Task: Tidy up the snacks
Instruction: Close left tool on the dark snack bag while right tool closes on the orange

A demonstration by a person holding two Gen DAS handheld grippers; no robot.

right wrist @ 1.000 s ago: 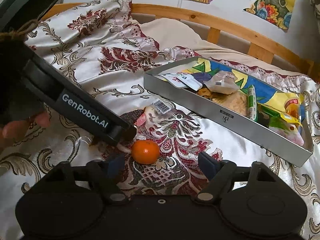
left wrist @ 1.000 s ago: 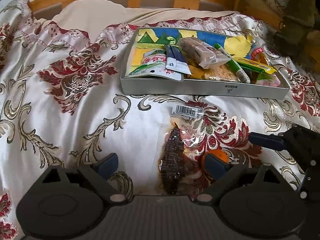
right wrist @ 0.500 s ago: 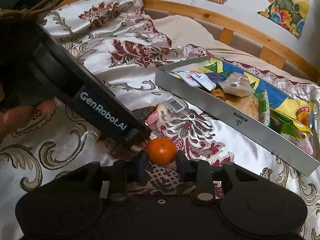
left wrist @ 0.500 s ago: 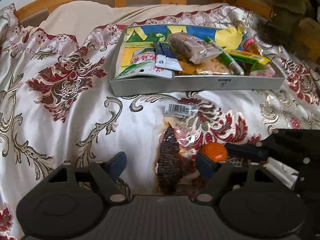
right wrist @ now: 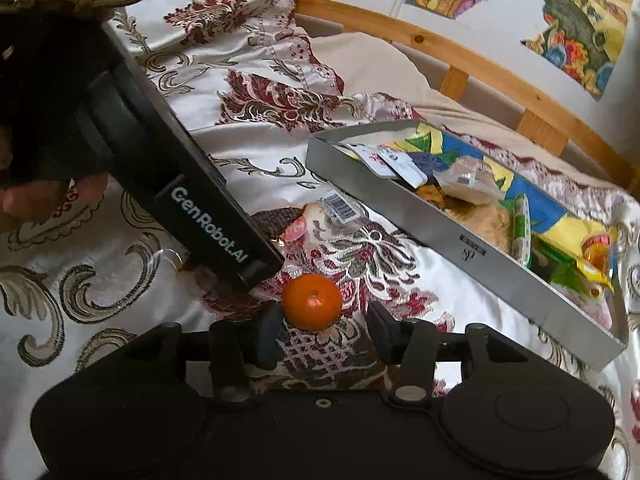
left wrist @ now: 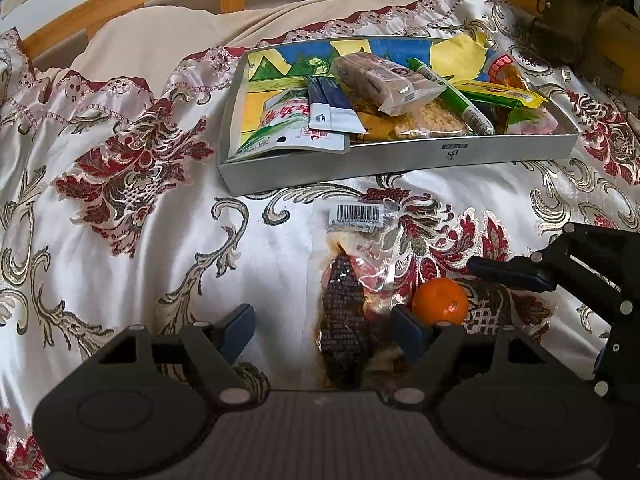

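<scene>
The right hand-held gripper is the nearer one to the mandarin, which sits on the bedspread just ahead of its fingertips, a little toward the left pad. Its jaws are opening, and the fruit lies between the tips, gripped by neither; the left pad looks to brush its side, though the fisheye makes that hard to confirm. The fruit is round, so it has no long axis to line up with.

The left hand-held gripper is spread wide and holds nothing. Between its fingers lies the clear vacuum-packed snack, long axis running away from the gripper toward the tray, barcode end farthest.

The tray stands farther up the bed, its near wall facing both grippers, already crowded with packets; free floor shows mostly at its left end. The path from mandarin to tray is open cloth, but the left gripper's body crowds the right one's left side, so a lift probably wants to go up and right first.
</scene>
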